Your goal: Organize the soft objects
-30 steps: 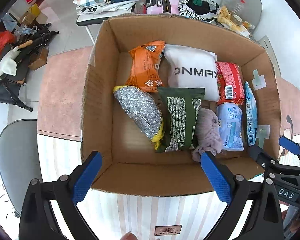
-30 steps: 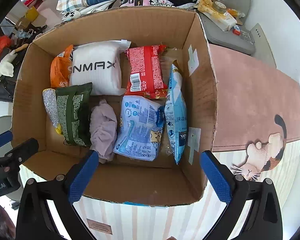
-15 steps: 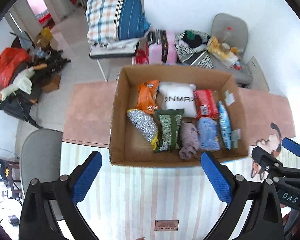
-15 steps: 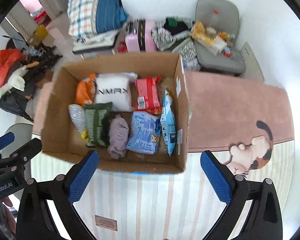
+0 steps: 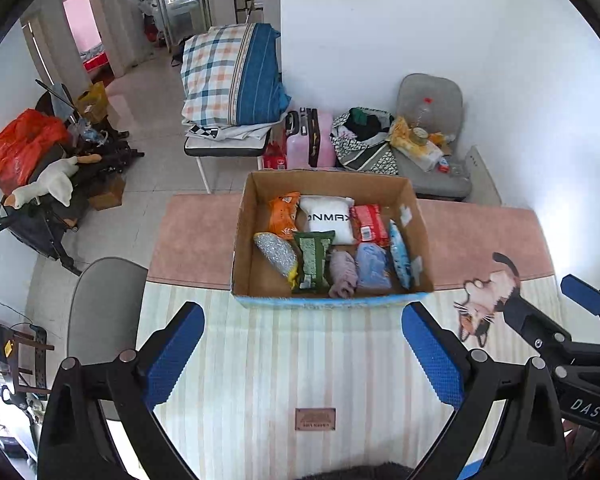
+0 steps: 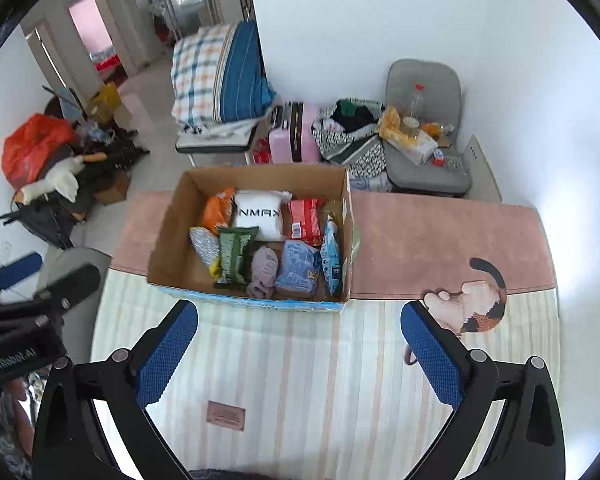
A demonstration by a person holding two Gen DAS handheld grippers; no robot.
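We hold both grippers, left gripper (image 5: 302, 354) and right gripper (image 6: 300, 350), released and empty above the striped table (image 5: 284, 360), near the open brown cardboard box's (image 5: 260, 280) front edge.

Bright, even daylight fills the room; the white wall (image 5: 480, 60) at right washes out to glare. Shadows are soft. Fisheye bending curves the doorways (image 6: 96, 36), with black vignette at the corners. The left gripper (image 6: 28, 280) looks motion-blurred in the right wrist view.
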